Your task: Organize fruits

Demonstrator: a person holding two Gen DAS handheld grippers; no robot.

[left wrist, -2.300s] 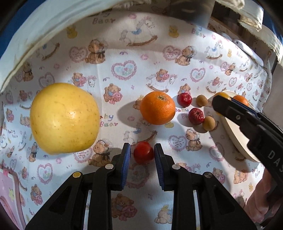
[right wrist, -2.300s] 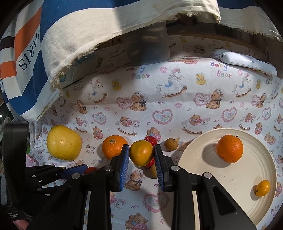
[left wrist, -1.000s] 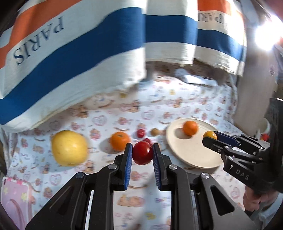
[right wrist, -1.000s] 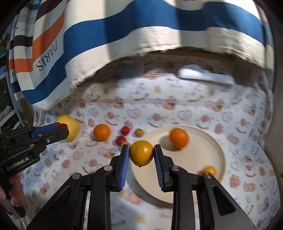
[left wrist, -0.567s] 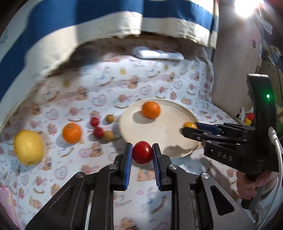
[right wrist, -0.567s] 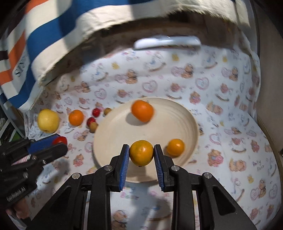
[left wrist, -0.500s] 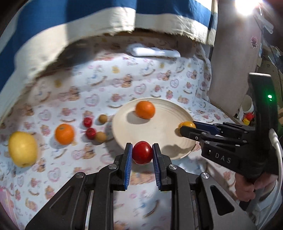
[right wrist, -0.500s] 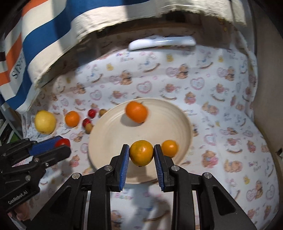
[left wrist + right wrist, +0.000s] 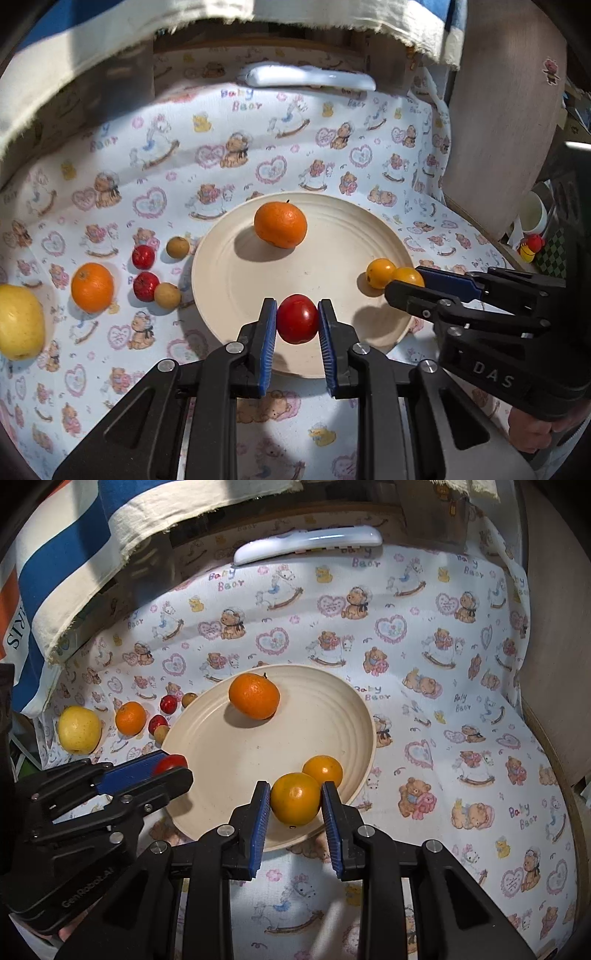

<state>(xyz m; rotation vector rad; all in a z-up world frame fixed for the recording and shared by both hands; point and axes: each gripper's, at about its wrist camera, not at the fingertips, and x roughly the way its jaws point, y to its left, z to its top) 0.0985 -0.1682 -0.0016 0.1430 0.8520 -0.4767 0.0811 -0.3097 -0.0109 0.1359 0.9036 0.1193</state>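
Note:
My left gripper [image 9: 297, 321] is shut on a red tomato [image 9: 297, 323] and holds it over the near rim of the cream plate [image 9: 332, 254]. My right gripper [image 9: 295, 805] is shut on a small orange [image 9: 294, 803] over the plate's near right rim [image 9: 365, 716]. On the plate lie a tangerine [image 9: 280, 225] and a small orange fruit [image 9: 379, 272]. Left of the plate on the cloth lie an orange [image 9: 92, 287], a yellow apple [image 9: 20, 321], two small red fruits [image 9: 143, 257] and two small brown fruits [image 9: 177, 246].
A white remote [image 9: 306, 78] lies at the far edge of the bear-print cloth [image 9: 332, 147]. A striped towel [image 9: 66, 554] hangs over the back left. A wooden edge [image 9: 546, 709] borders the cloth on the right.
Both grippers have moved in over the plate with their fruit and sit lower and closer to it. The right gripper's orange is now beside the small orange fruit on the plate.

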